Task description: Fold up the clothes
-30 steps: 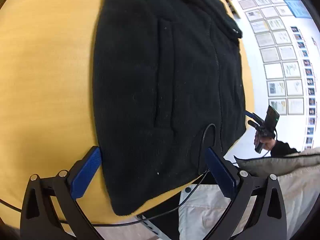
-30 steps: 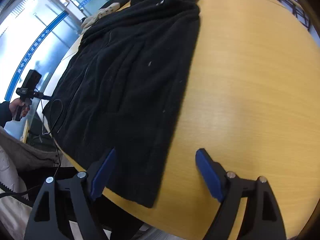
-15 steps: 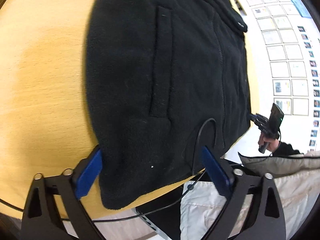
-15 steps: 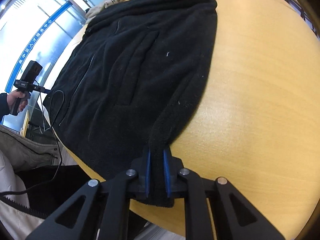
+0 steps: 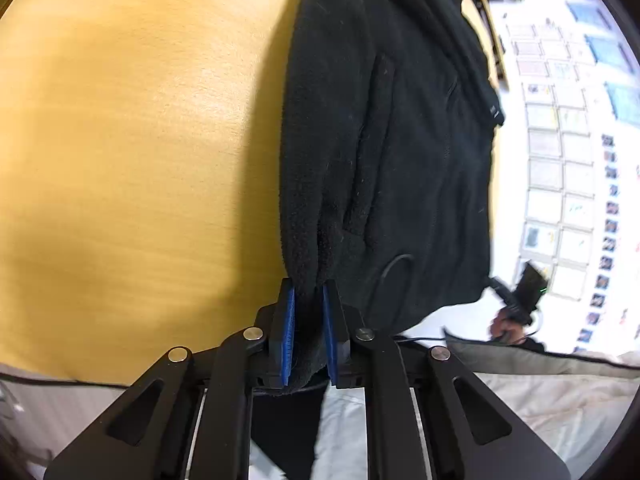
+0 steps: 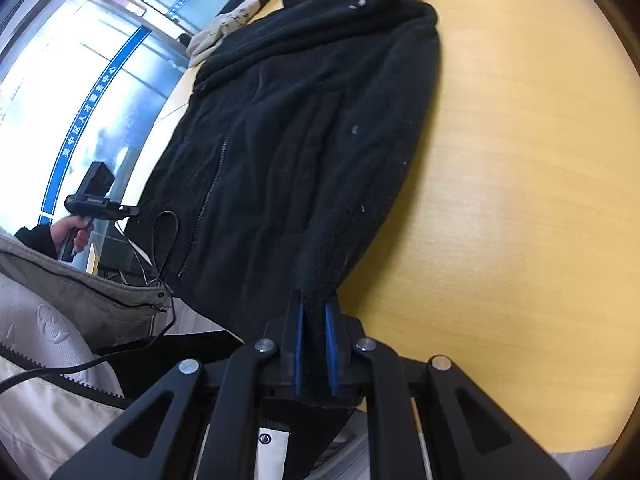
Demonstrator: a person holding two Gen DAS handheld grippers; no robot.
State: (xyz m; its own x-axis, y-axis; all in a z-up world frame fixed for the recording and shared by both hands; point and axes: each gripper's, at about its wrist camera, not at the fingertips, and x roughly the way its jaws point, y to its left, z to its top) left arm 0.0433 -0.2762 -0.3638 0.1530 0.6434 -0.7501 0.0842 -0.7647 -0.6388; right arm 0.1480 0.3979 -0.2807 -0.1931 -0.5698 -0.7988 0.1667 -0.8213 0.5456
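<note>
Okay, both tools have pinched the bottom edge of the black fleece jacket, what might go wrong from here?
1. Each tool, left tool and right tool, pinches only a thin bunch at the black fleece jacket's hem; the thick fleece may slip out as it lifts.
2. A thin black cable loops over the jacket's corner near the table edge and could snag or get dragged.
3. That corner overhangs the edge and may slide off.

Yellow wooden table (image 5: 140,140); framed sheets (image 5: 556,184), perhaps certificates, beyond.
</note>
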